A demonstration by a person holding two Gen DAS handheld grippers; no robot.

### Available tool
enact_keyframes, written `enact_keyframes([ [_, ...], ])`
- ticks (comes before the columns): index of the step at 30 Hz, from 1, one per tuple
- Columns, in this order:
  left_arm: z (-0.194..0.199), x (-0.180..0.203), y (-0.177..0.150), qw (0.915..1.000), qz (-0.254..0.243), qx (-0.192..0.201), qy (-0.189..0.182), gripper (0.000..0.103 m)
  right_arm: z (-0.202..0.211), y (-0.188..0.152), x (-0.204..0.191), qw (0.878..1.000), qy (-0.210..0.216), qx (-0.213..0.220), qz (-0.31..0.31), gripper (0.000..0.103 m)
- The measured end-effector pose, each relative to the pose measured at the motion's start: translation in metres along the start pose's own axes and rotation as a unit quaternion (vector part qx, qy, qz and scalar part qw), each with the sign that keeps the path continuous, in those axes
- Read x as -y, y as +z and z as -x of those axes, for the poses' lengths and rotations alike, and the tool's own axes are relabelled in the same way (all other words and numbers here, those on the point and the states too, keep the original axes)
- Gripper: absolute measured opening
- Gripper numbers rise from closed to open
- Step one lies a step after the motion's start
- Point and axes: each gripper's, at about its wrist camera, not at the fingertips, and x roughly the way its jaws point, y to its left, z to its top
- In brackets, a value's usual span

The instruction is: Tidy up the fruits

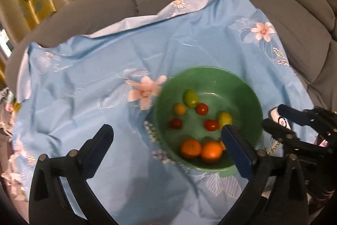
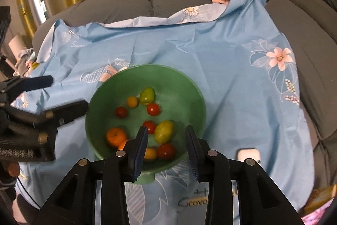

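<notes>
The green bowl [image 2: 145,81] of fruits sits on the blue cloth [image 2: 221,60], holding tomatoes, two oranges [image 1: 190,148] and greenish fruits. The right gripper [image 2: 166,153] hangs open and empty over its near rim; the left gripper [image 1: 166,149], also open and empty, spreads wide at its left. Bare cloth lies left, right and far.

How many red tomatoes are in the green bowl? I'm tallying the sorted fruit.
4 show: one far left, one mid-back, one central by the left finger, one nearest. The right gripper could hide more.
</notes>
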Motion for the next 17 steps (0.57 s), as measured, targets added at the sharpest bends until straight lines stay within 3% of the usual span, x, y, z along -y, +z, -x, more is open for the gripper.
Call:
enact_keyframes([
  [5,0.023,-0.005,0.011,0.9996,0.002,0.011,-0.027,0.102,0.026,0.008,-0.005,1.000,0.015,0.010,0.020,0.036],
  [17,0.057,0.005,0.022,0.9988,-0.021,0.042,0.016,0.102,0.057,0.016,-0.006,0.999,0.021,0.032,0.025,0.036],
])
